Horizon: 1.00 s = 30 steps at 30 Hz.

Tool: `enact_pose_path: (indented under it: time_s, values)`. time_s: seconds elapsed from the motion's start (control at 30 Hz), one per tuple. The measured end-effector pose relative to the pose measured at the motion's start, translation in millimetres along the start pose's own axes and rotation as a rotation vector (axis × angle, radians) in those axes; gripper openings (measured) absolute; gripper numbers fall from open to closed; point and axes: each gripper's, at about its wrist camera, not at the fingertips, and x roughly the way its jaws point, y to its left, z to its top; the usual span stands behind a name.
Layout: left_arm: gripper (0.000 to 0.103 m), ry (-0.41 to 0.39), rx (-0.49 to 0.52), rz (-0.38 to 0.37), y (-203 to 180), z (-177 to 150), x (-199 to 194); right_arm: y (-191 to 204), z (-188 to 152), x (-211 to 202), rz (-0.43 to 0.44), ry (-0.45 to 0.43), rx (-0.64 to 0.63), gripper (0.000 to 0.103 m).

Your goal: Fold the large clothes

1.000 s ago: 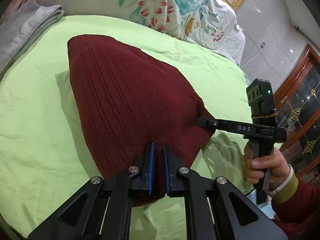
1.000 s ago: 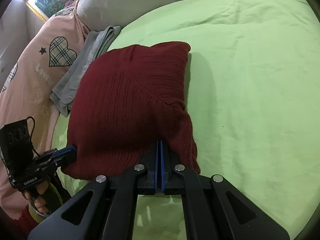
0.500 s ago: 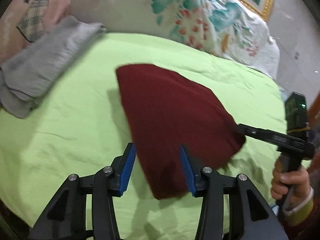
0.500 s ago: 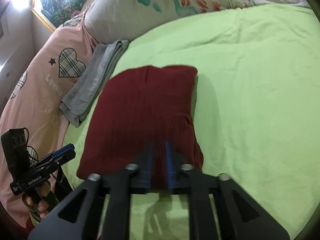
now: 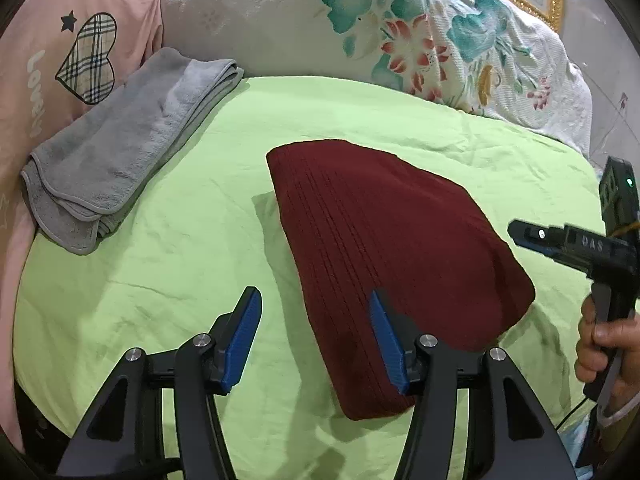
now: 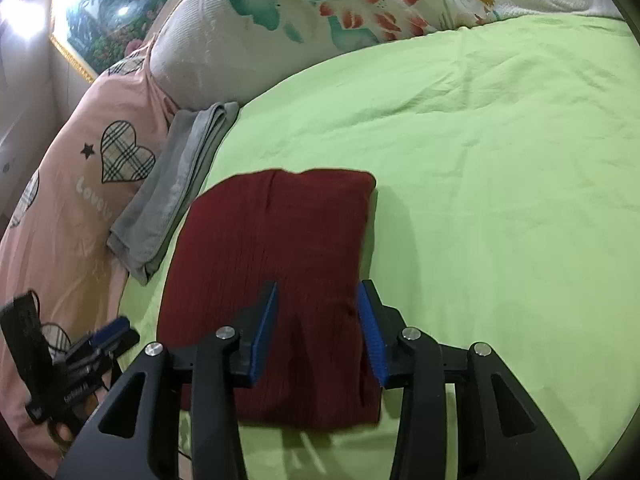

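Observation:
A dark red knitted garment lies folded into a compact rectangle on the green bedsheet; it also shows in the right wrist view. My left gripper is open and empty, raised above the garment's near left edge. My right gripper is open and empty, raised above the garment's near edge. The right gripper also shows at the right edge of the left wrist view, and the left gripper shows at the lower left of the right wrist view.
A folded grey towel lies at the sheet's far left, seen also in the right wrist view. A pink duvet with plaid hearts and a floral white pillow lie behind. The green sheet stretches to the right.
Both grippers have opened, let go of the red garment and pulled back and up from it. The garment now lies flat on the sheet.

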Motion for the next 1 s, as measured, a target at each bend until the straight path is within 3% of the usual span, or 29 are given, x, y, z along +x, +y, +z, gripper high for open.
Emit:
enact_pose_path:
  time_s: [0.13, 0.37, 0.4, 0.43, 0.47, 0.7, 0.93, 1.0]
  values:
    - [0.059, 0.006, -0.010, 0.009, 2, 3, 4, -6, 18, 21, 0.030, 0.019, 0.034, 0.054]
    - [0.060, 0.026, -0.018, 0.014, 1, 7, 18, -14, 37, 68, 0.027, 0.084, 0.068, 0.055]
    - [0.060, 0.032, -0.018, 0.013, 1, 8, 21, -14, 37, 74, 0.037, 0.096, 0.070, 0.052]
    - [0.060, 0.042, -0.021, 0.011, 0, 9, 26, -13, 37, 78, 0.048, 0.105, 0.065, 0.026]
    - [0.060, 0.045, -0.025, 0.010, 0, 8, 27, -12, 36, 78, 0.047, 0.097, 0.064, 0.012]
    - [0.061, 0.054, -0.023, -0.013, -4, 9, 36, -4, 39, 40, 0.039, -0.051, 0.020, 0.007]
    - [0.061, 0.067, -0.040, -0.037, -3, 10, 41, 9, 42, 31, 0.007, -0.081, -0.040, 0.007]
    - [0.061, 0.081, -0.050, -0.055, -2, 10, 46, 6, 44, 39, -0.018, -0.048, -0.031, 0.007]
